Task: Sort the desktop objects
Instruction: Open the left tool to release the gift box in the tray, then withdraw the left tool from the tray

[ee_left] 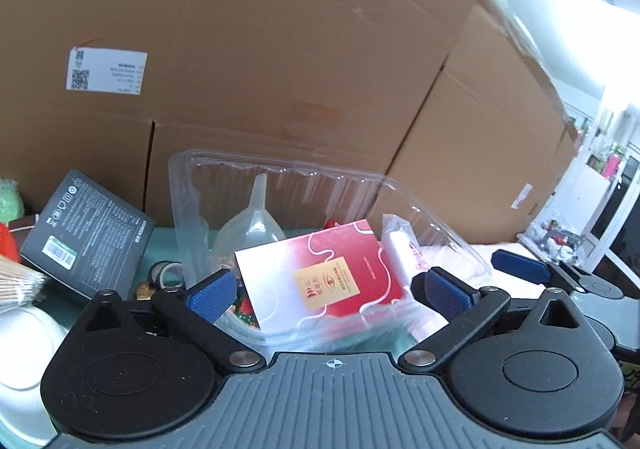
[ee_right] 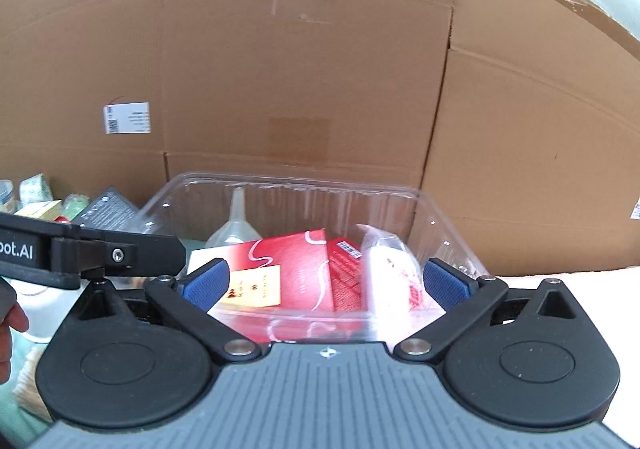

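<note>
A clear plastic container [ee_left: 400,189] [ee_right: 300,181] sits in front of both grippers. Inside it lie a red box [ee_left: 344,261] [ee_right: 296,261] with a gold label, a translucent funnel [ee_left: 252,225] [ee_right: 236,225] and a white plastic bag roll [ee_left: 400,249] [ee_right: 388,265]. My left gripper [ee_left: 328,295] is open at the container's near left side, with nothing held. My right gripper [ee_right: 326,285] is open too, its blue pads either side of the container's near wall without pressing on it. One blue pad of the right gripper [ee_left: 520,265] shows in the left wrist view.
Large cardboard boxes [ee_left: 280,49] [ee_right: 300,69] wall off the back. Left of the container are a black carton [ee_left: 88,233], a tape roll [ee_left: 168,271], wooden sticks [ee_left: 16,281] and a white dish [ee_left: 24,349]. A person's fingers [ee_right: 16,321] hold the left gripper's handle [ee_right: 80,249].
</note>
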